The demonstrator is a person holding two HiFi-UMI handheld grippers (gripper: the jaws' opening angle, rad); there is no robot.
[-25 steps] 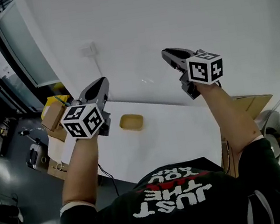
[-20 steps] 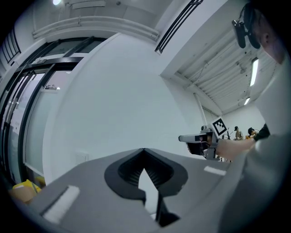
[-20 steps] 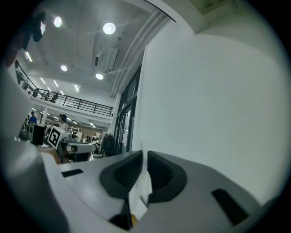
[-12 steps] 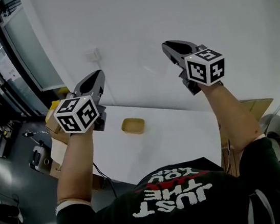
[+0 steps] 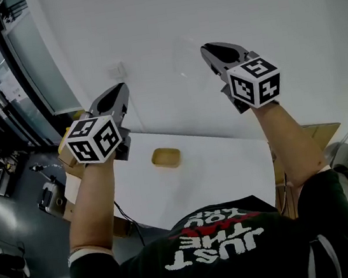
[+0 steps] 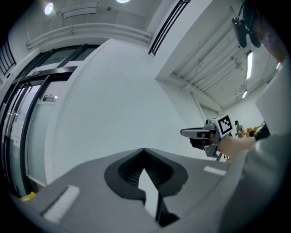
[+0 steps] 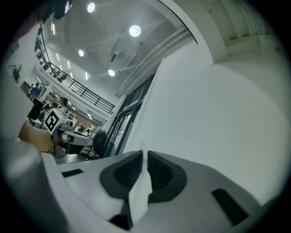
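Standing nearest is a person in a black shirt (image 5: 222,250), both forearms stretched up and forward, one tool in each hand. The left gripper (image 5: 117,97) and the right gripper (image 5: 213,52) sit high in the air, side by side but well apart. Their marker cubes face the head camera, which probably explains the tilt of the wrists. Each gripper's own view shows its fingers pressed together with nothing between them, so both are closed and empty. At this height they touch nothing and are well clear of everything below.

Beneath them lies a white counter (image 5: 229,166). On it, near its far edge and closer to the left gripper, rests a shallow tan tray (image 5: 166,157). It lies flat and, as far as the head view shows, has nothing in it.

Farthest off is a plain white wall (image 5: 238,4) with a small socket (image 5: 116,69), and both pairs of fingers point toward it.
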